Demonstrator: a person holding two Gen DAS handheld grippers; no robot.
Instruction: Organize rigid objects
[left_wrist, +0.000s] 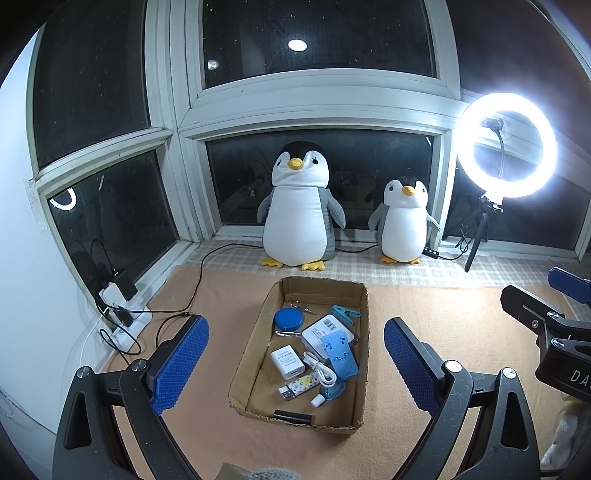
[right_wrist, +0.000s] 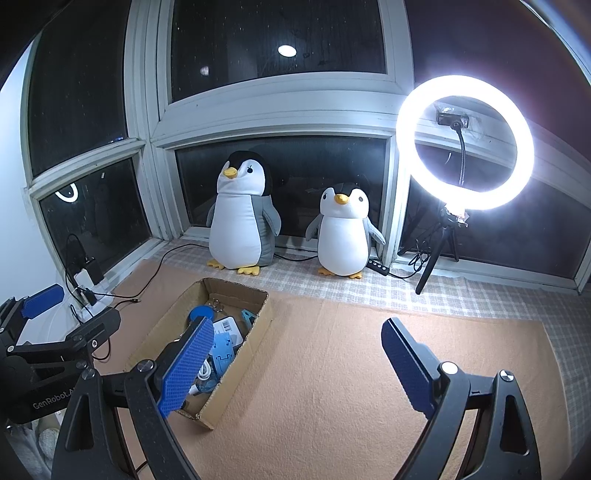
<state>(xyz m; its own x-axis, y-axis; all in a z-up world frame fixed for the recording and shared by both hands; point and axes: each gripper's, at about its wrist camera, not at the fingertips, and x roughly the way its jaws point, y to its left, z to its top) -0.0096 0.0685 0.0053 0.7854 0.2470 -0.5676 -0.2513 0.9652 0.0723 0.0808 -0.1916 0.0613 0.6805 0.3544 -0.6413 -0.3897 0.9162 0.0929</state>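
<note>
An open cardboard box (left_wrist: 321, 282) sits on a tan mat. It holds a blue round tin (left_wrist: 288, 319), a white barcoded box (left_wrist: 328, 332), a blue phone stand (left_wrist: 338, 350), a white charger (left_wrist: 287, 362), a white cable (left_wrist: 319, 369), a lighter (left_wrist: 295, 387), a teal clip (left_wrist: 345, 314) and keys (left_wrist: 299, 304). My left gripper (left_wrist: 295, 323) hovers open in front of the box, holding nothing. To the right of the box (right_wrist: 236, 369), my right gripper (right_wrist: 298, 326) stands open and empty over the bare mat. Each gripper shows at the edge of the other's view.
Two plush penguins (left_wrist: 299, 206) (left_wrist: 402, 221) stand against the window behind the box. A lit ring light (right_wrist: 465, 142) on a tripod is at the back right. A power strip (left_wrist: 122, 314) with cables lies by the left wall. The tan mat (right_wrist: 369, 369) stretches right of the box.
</note>
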